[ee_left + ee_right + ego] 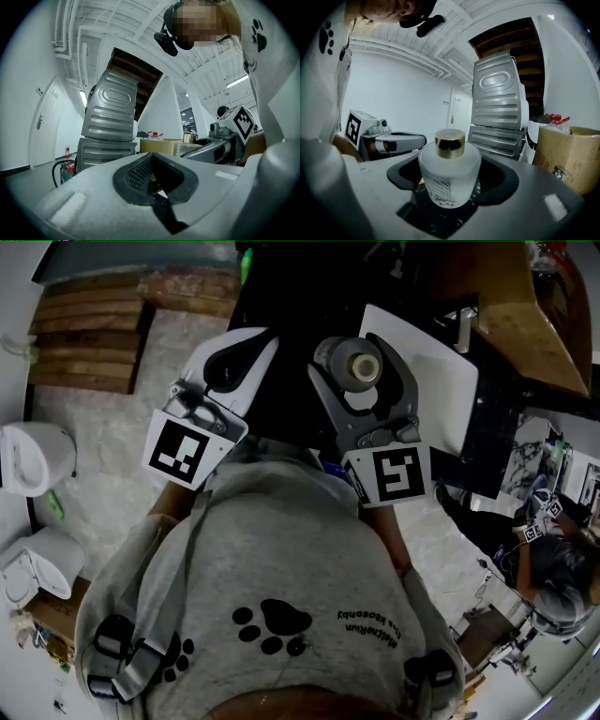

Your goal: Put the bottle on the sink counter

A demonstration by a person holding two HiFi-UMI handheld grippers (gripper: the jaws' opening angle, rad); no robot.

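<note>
While the bottle [450,169] stands upright with its gold cap [450,143] on top, the right gripper [362,358] holds it by its frosted sides, jaws set wide and closed round the body; so the task's thing lies not ahead of the gripper but inside it, long axis vertical, cap toward the ceiling. Below it, through the gap between the jaws, shows a black veined surface [433,225], which I take to be the sink counter; whether the base touches it I cannot tell. Seen from above, that dark counter [291,306] runs on the far side of the person, with what looks like a white basin [427,381] just right of the bottle; the set-down looks like a short lowering straight down, then a release. The left gripper [251,354] hangs just left of the right one, jaws together on nothing, so the right hand alone carries the job. A cardboard box [567,157] sits far right; grey ribbed panels [499,108] rise beyond.
</note>
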